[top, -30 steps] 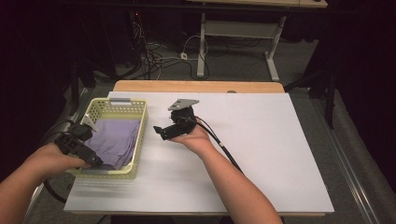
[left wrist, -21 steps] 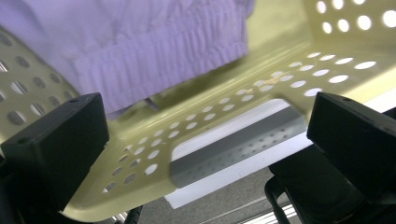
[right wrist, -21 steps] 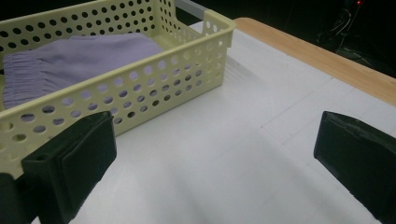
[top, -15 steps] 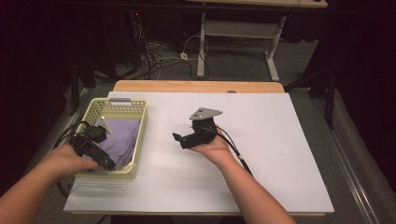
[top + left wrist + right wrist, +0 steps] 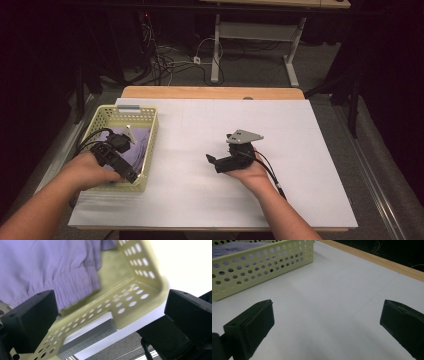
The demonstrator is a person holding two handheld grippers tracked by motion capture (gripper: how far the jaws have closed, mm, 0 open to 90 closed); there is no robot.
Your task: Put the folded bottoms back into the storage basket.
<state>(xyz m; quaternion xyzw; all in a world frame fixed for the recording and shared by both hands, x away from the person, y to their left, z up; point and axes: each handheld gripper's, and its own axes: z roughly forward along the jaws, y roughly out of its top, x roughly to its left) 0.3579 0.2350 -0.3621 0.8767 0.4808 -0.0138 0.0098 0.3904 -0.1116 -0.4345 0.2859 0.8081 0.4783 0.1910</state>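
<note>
1. Left gripper [image 5: 119, 159]: held in the person's left hand [image 5: 87, 170] over the near end of the basket. In the left gripper view its two black jaws stand wide apart with nothing clamped between them; the basket's near corner lies in the gap below.
2. Purple cloth [image 5: 47, 267]: lies inside the basket, with a gathered, ribbed edge turned toward the near wall. It sits beyond the left jaws and I cannot tell whether it touches them.
3. Basket [image 5: 148, 145]: pale yellow-green plastic, perforated walls, a slot handle in the near end wall. It stands at the left edge of the table.
4. Right gripper [image 5: 227, 161]: held in the person's right hand [image 5: 250, 172] near the middle of the table, well apart from the basket, pointing left toward it. In the right gripper view its jaws are spread wide and empty, over bare table.
5. Table [image 5: 310, 165]: white top, with a wooden strip [image 5: 210, 92] along the far edge.
6. Cables [image 5: 170, 60]: on the floor beyond the table.
</note>
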